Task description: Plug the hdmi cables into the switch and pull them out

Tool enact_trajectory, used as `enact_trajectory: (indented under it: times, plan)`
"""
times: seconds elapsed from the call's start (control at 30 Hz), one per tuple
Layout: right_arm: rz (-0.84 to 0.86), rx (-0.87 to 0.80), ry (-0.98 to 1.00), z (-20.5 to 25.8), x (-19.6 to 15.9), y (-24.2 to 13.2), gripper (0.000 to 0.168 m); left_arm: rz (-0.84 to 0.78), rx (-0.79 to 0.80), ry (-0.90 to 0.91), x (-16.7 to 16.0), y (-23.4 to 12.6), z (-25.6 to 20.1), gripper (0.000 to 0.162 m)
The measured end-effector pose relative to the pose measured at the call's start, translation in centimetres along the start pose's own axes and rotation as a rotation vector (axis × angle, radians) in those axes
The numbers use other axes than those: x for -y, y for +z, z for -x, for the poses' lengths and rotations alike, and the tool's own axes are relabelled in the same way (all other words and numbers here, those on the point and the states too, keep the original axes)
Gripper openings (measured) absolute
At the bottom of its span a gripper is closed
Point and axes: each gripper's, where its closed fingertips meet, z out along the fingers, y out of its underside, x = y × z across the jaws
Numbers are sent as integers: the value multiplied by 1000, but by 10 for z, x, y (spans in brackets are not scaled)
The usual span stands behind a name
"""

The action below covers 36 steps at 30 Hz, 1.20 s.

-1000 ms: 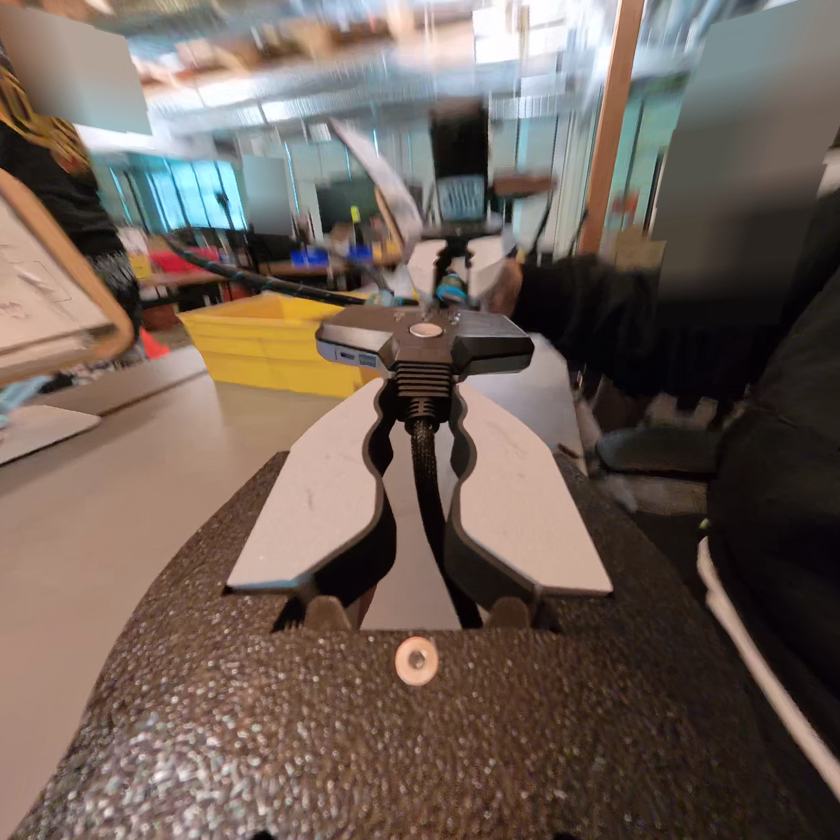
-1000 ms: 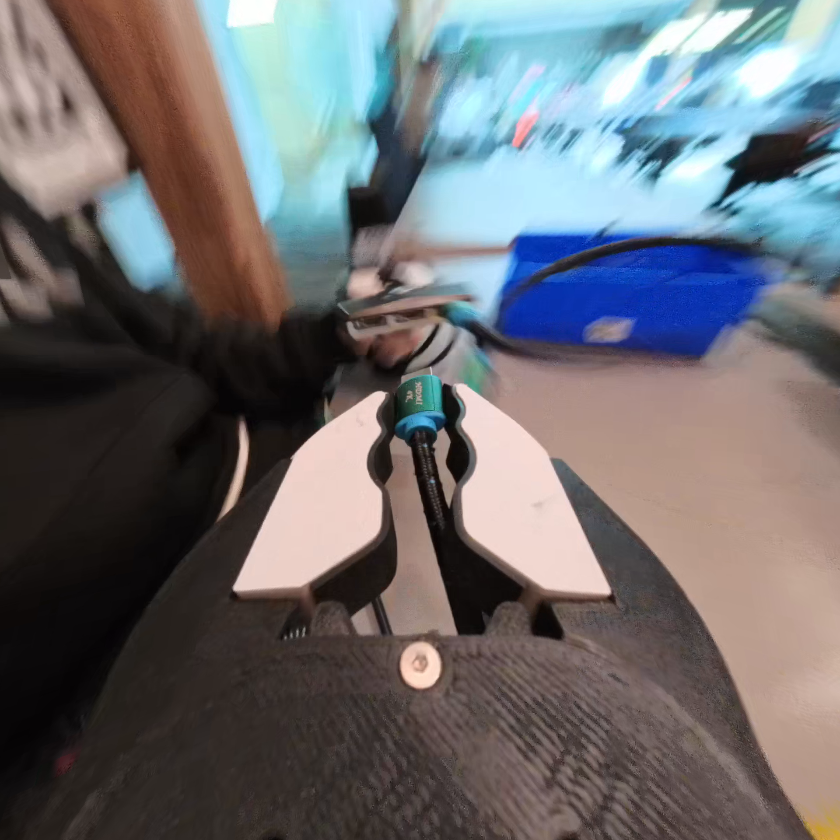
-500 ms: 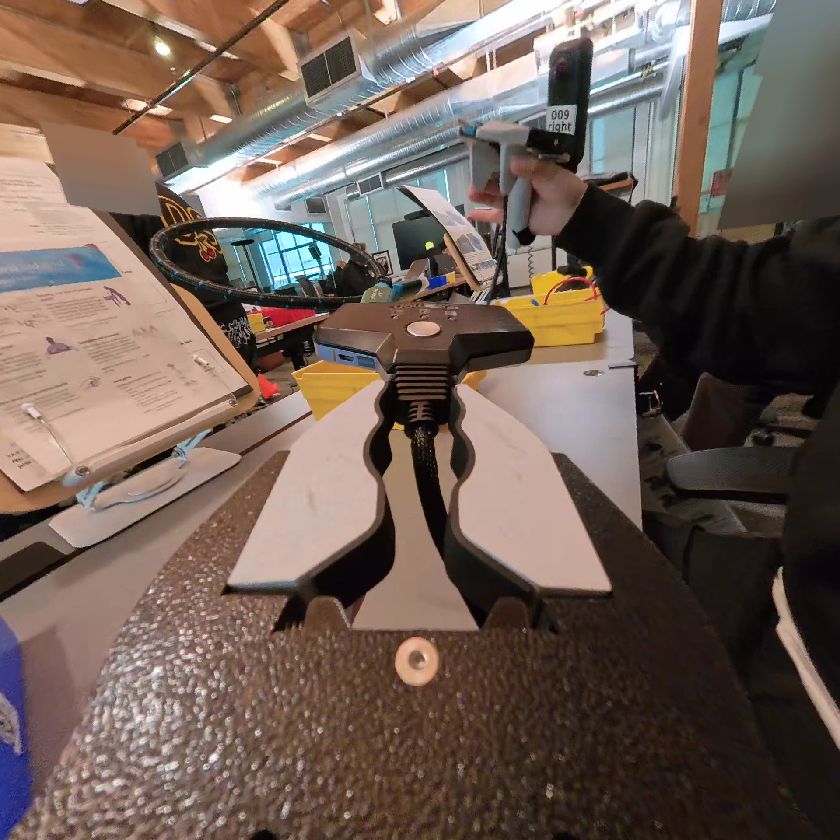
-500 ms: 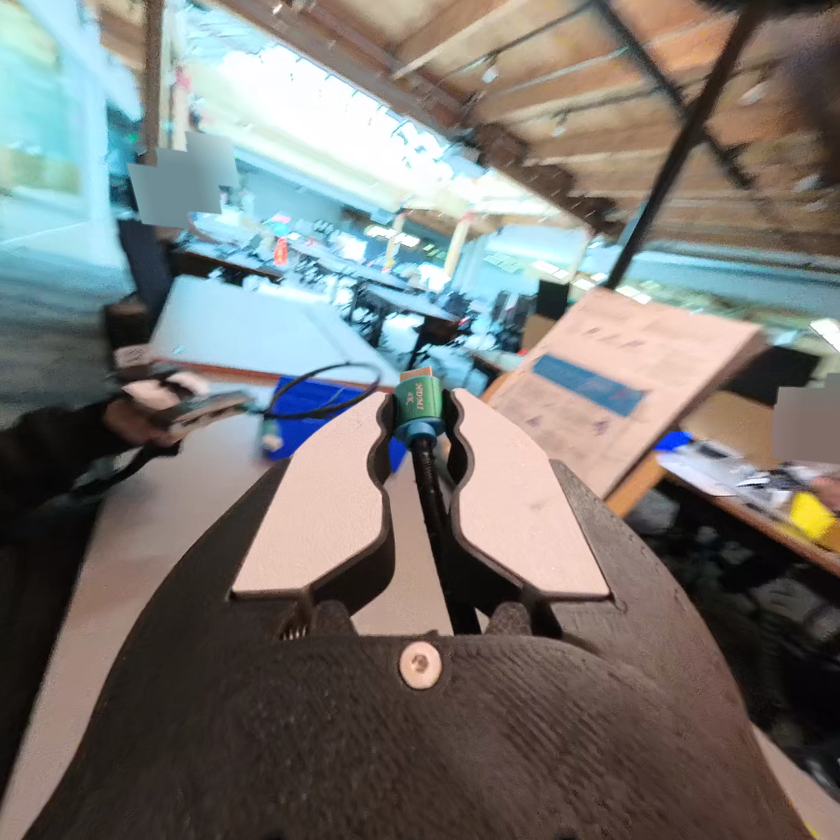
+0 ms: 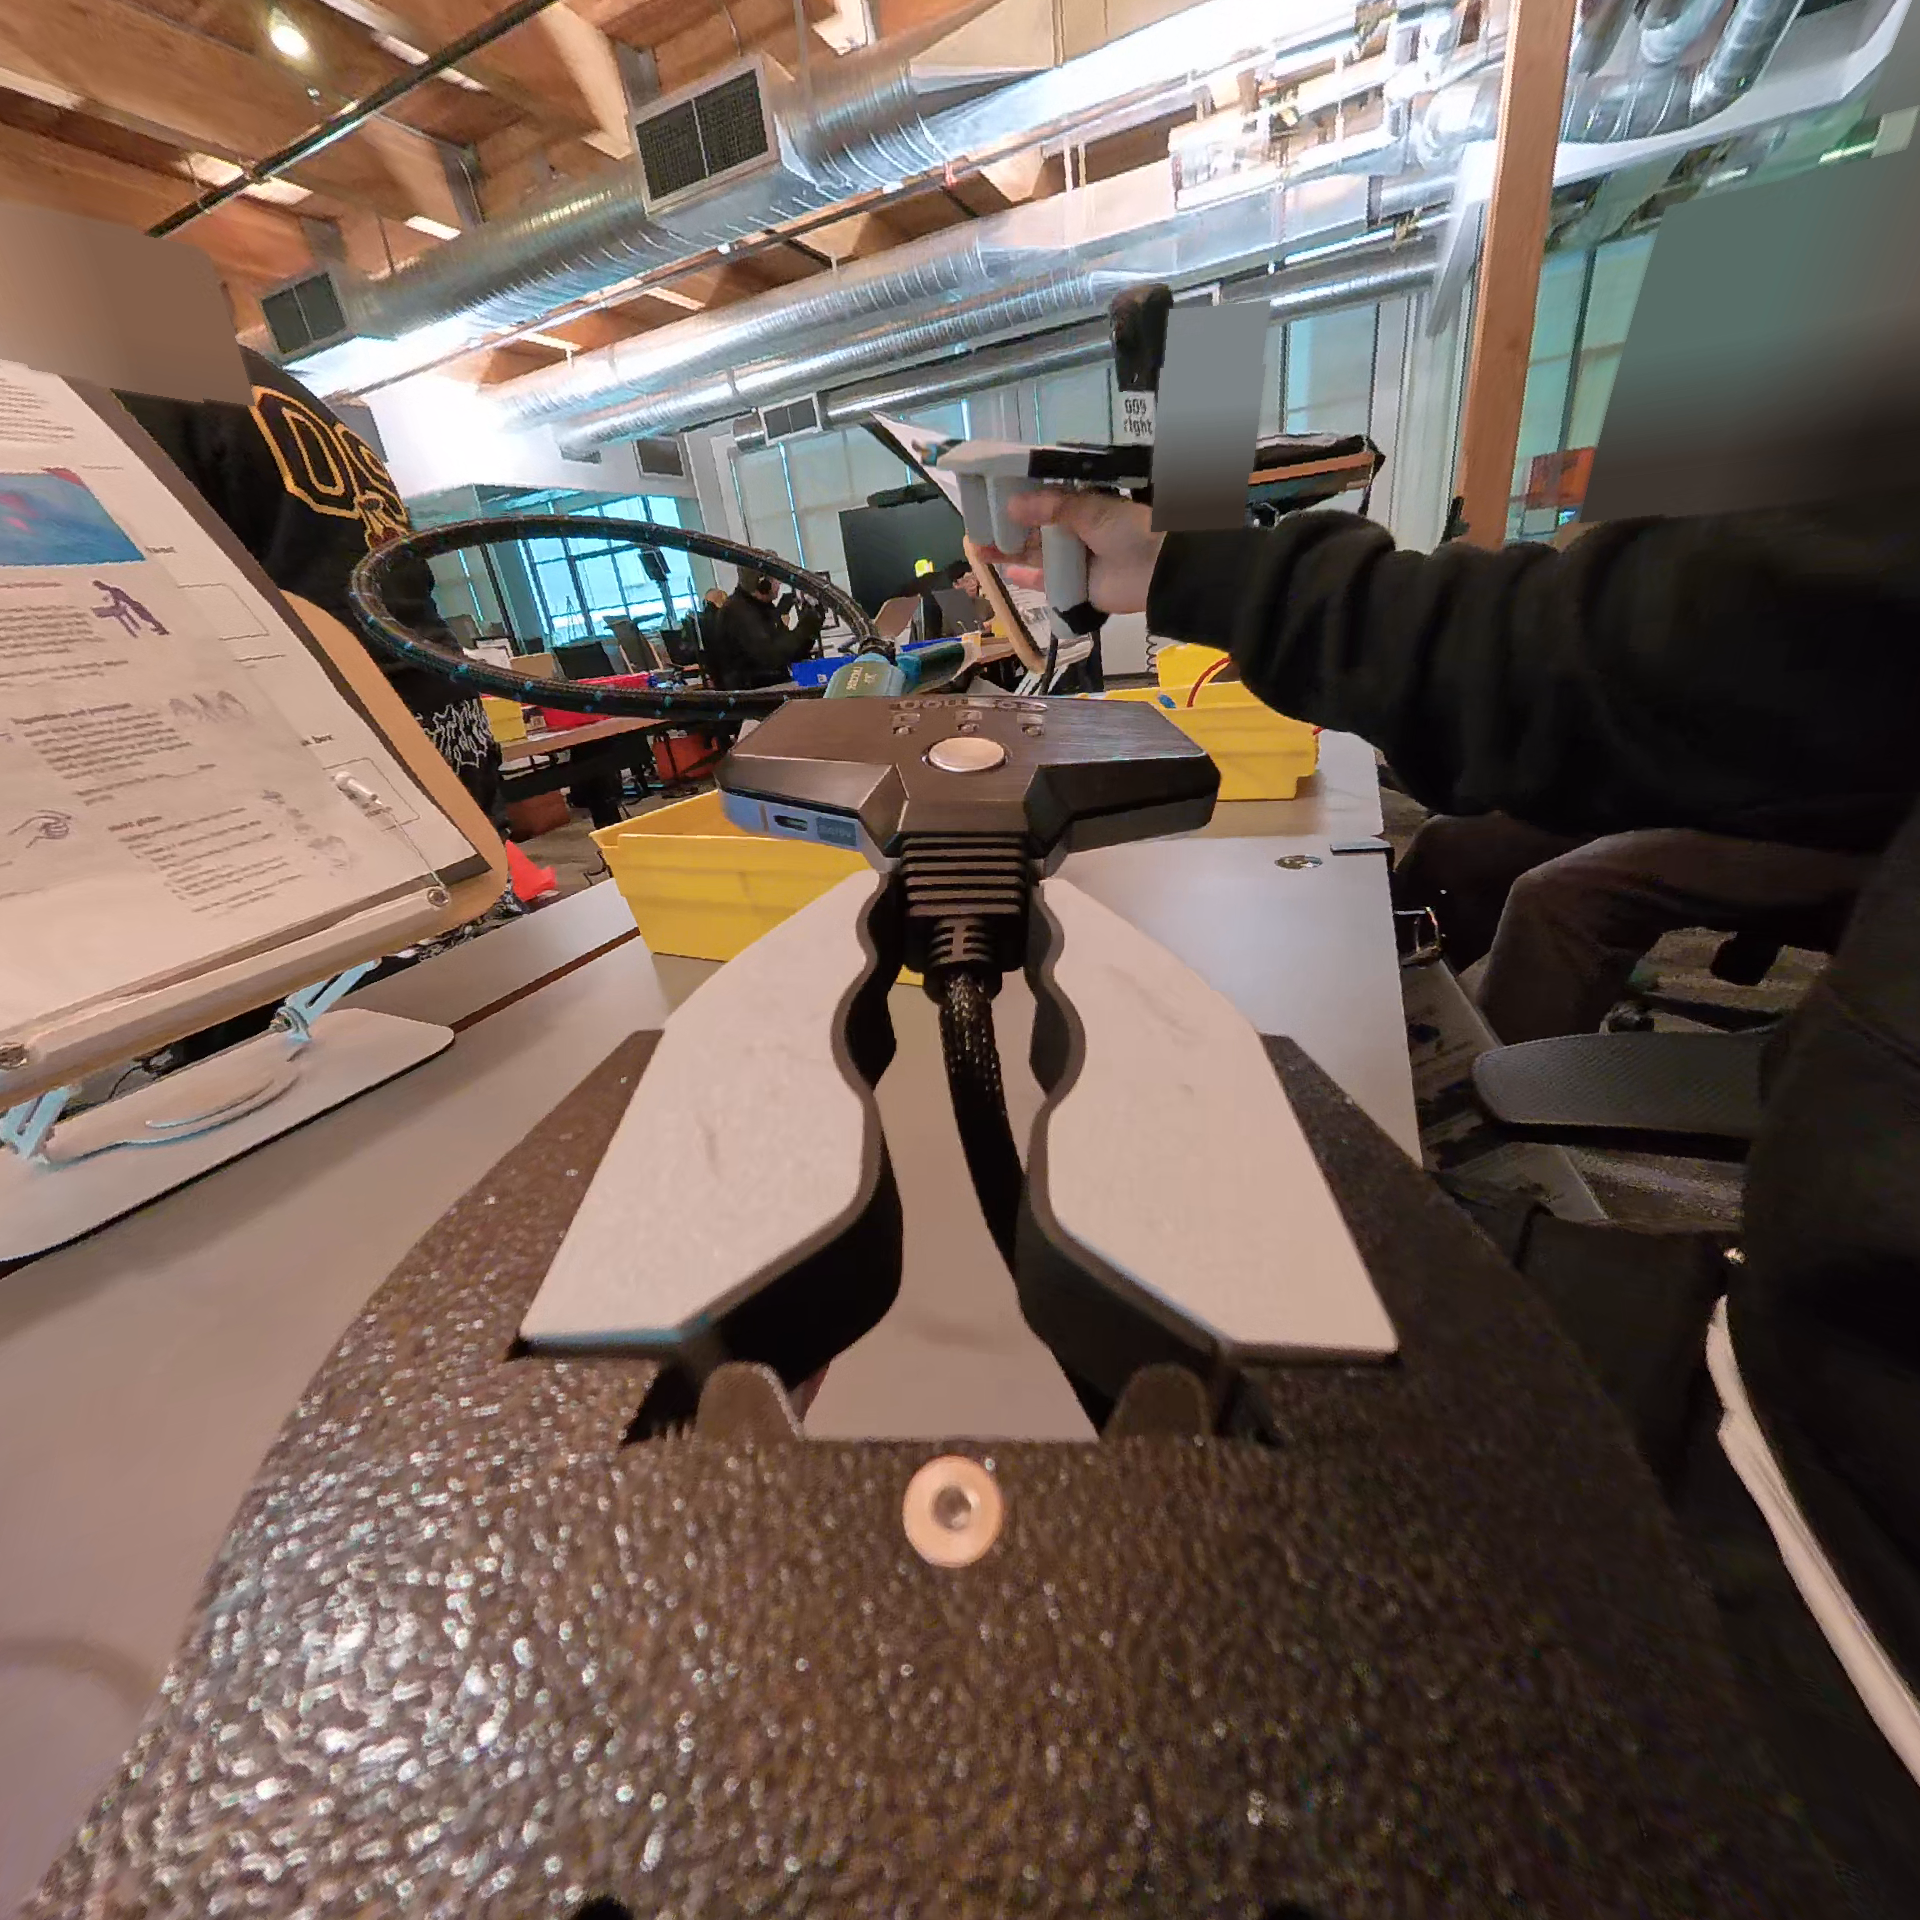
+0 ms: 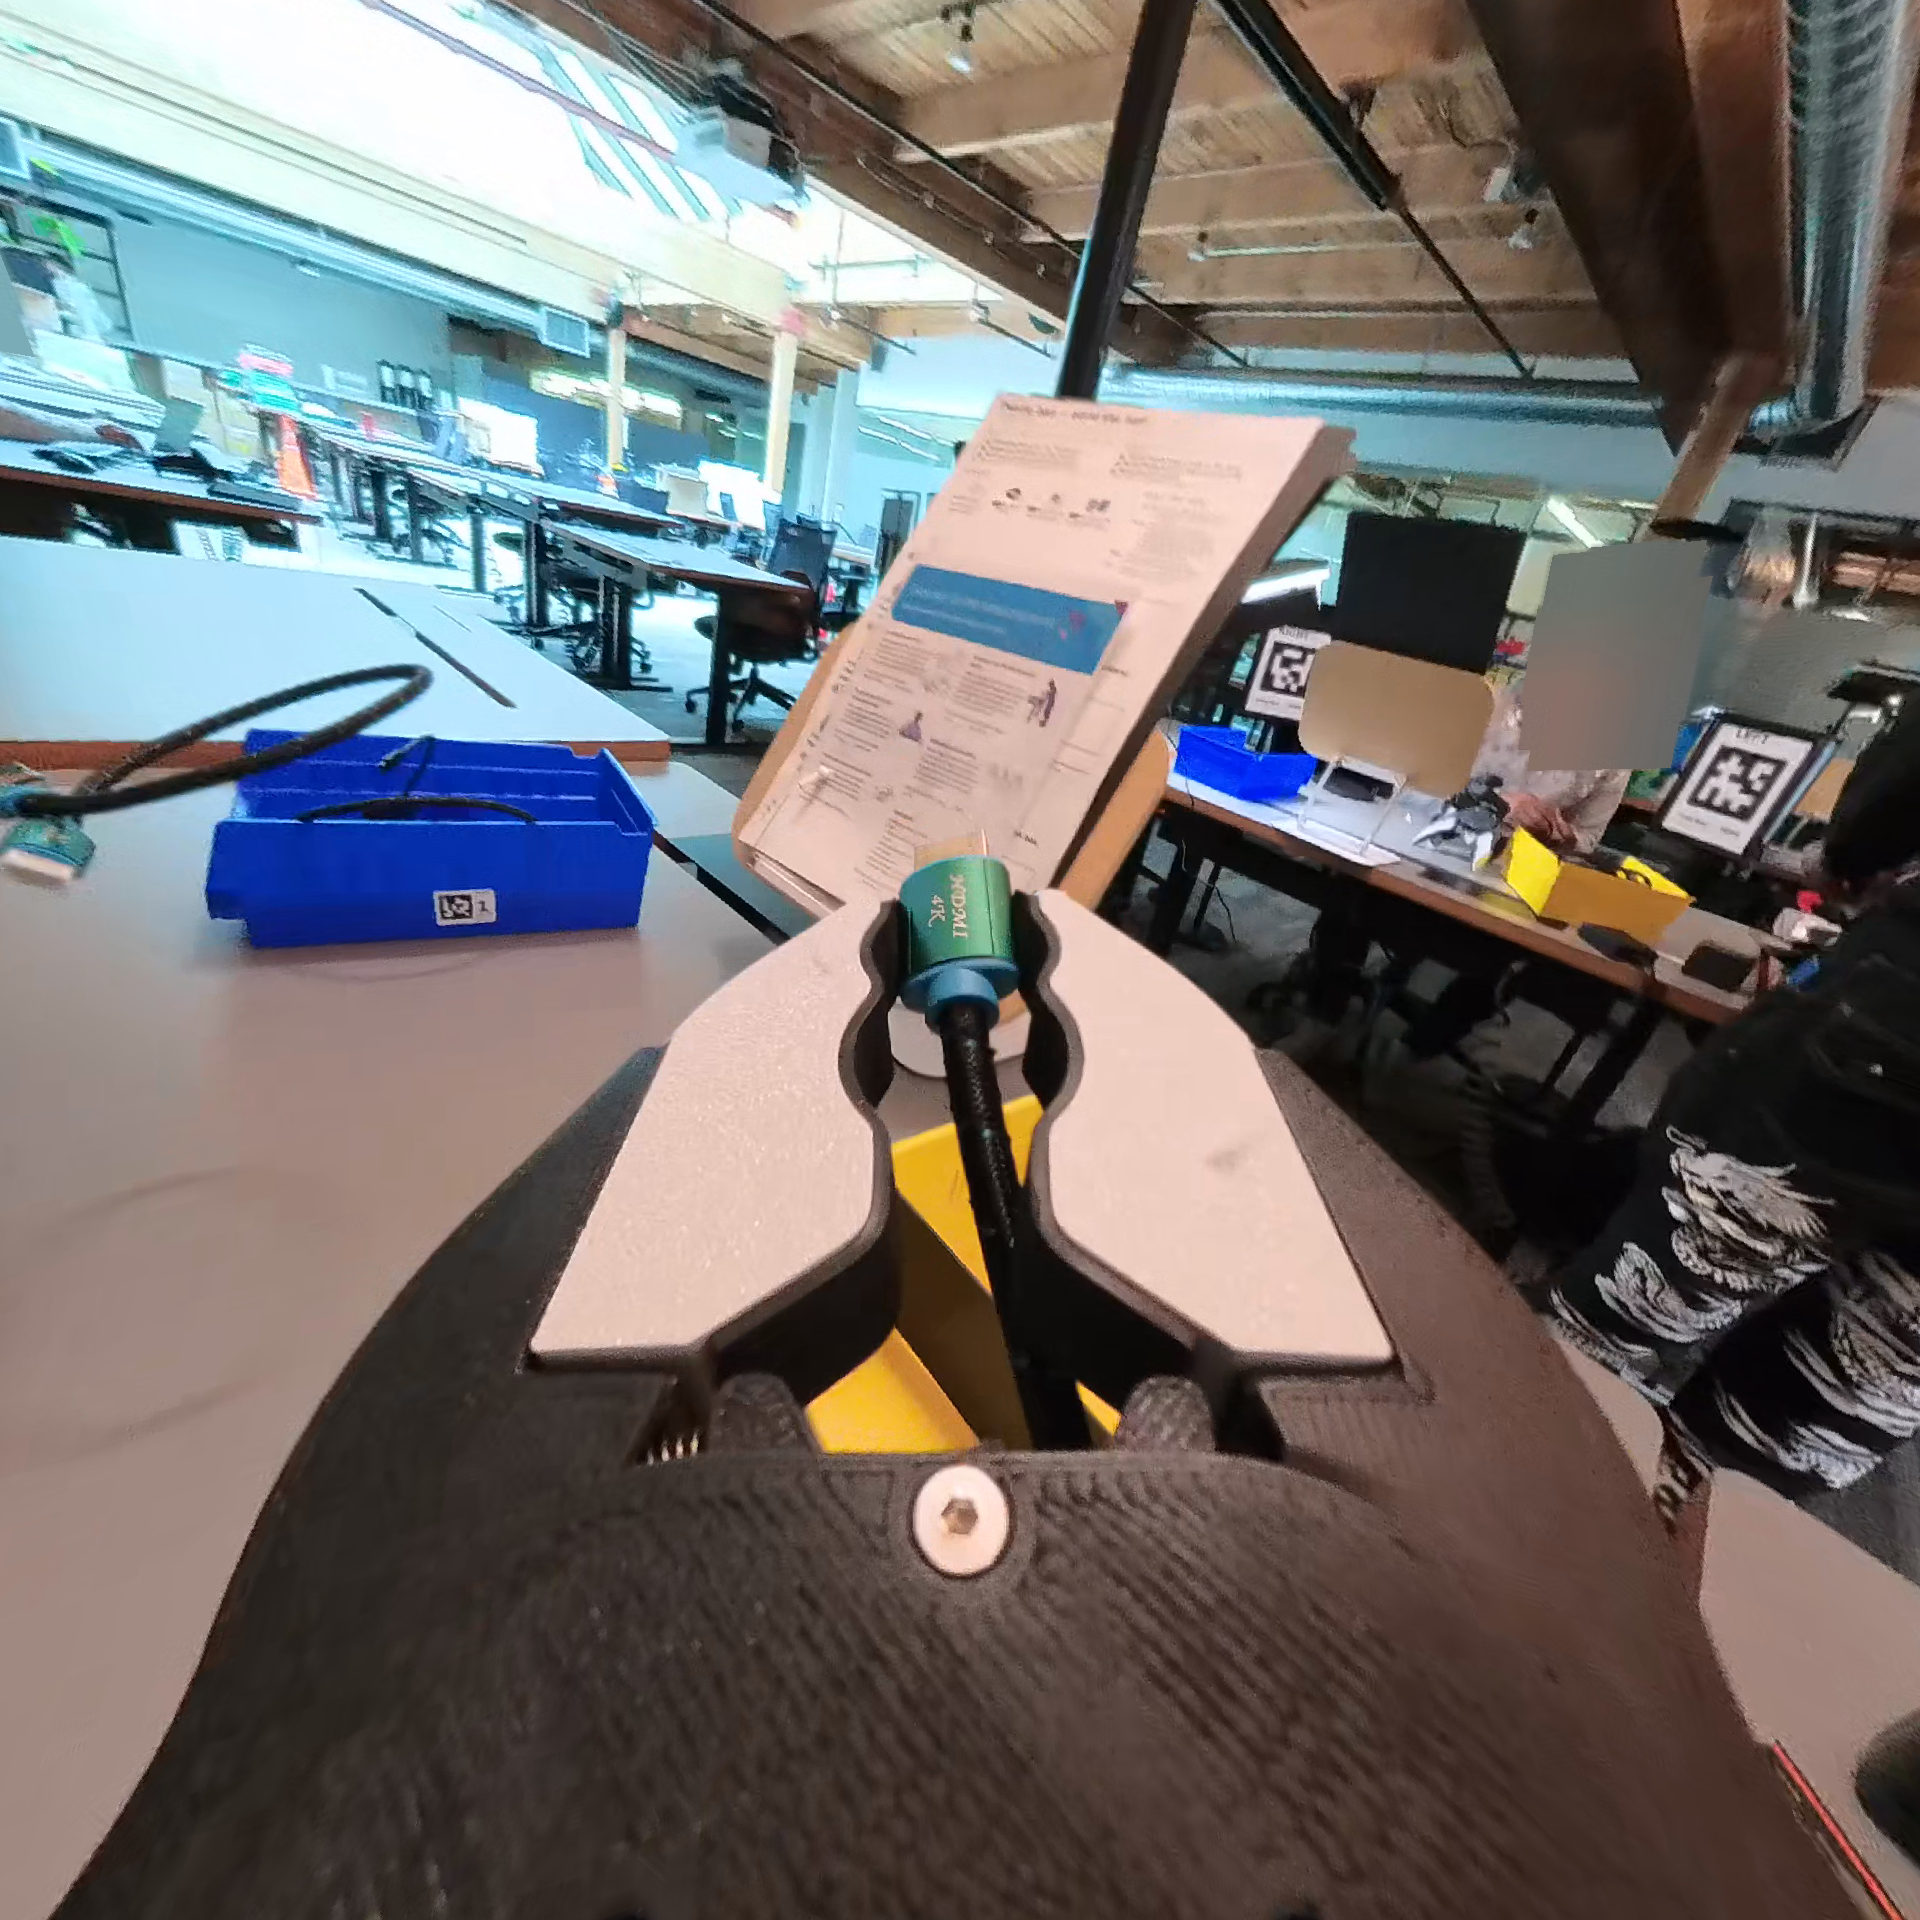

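while both tools are loaded, notes run near to far:

left gripper (image 5: 961,925): closed on the ribbed strain-relief collar of the switch (image 5: 966,764), braided pigtail trailing back between the jaws.
right gripper (image 6: 961,935): closed on the green metal shell of the hdmi plug (image 6: 951,914), gold tip poking out ahead, braided cable (image 6: 987,1132) running back through the jaws.
switch, place: held clear of the desk (image 5: 1226,914), flat black body level, round button on top, a port showing on its left face.
switch, handling: probably light and rigid; collar grip leaves the body free to twist, so likely needs bracing against the push of insertion.
hdmi plug, handling: smooth metal shell, judged slippery under side load; best held on the shell just behind the tip, not on the cord.
cable, handling: stiff braid, springy, likely to tug the plug off line.
second plug (image 5: 868,681): green shell just behind the switch in the left view; seated or merely near, cannot tell.
loop of cable (image 5: 436,623): arcs up left of the switch.
right tool from the left view: raised well above and beyond the switch in a hand (image 5: 1081,551).
farther off: blue bin (image 6: 426,842), yellow bin (image 5: 727,883), tilted document stand (image 6: 1039,655).
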Motion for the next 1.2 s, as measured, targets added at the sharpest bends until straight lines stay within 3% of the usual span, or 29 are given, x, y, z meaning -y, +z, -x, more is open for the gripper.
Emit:
enact_trajectory:
  times: [0.37,0.5,0.63,0.77,0.93,1.03,1.1,1.2]
  plan:
    - [31,85,230,-8,-58,44,22,16,-23,-29,-9,7,0,22]
    - [102,54,264,-17,-95,54,22,3,-30,-36,-9,6,1,22]
    - [325,48,110,-11,-137,55,22,-2,-19,-47,-11,1,4,22]
    - [667,-30,-145,-17,-172,53,22,-33,-22,-76,-11,-1,8,22]
    - [998,18,-142,-1,-207,52,21,-25,-32,-80,-15,0,6,22]
    - [1191,34,-265,0,-238,41,15,-25,-36,-79,-15,0,4,22]
    - [1247,142,-308,19,-254,36,9,-31,-35,-78,-14,-2,4,22]
    - [1267,253,-289,48,-261,31,19,-42,-35,-85,-13,-5,3,22]
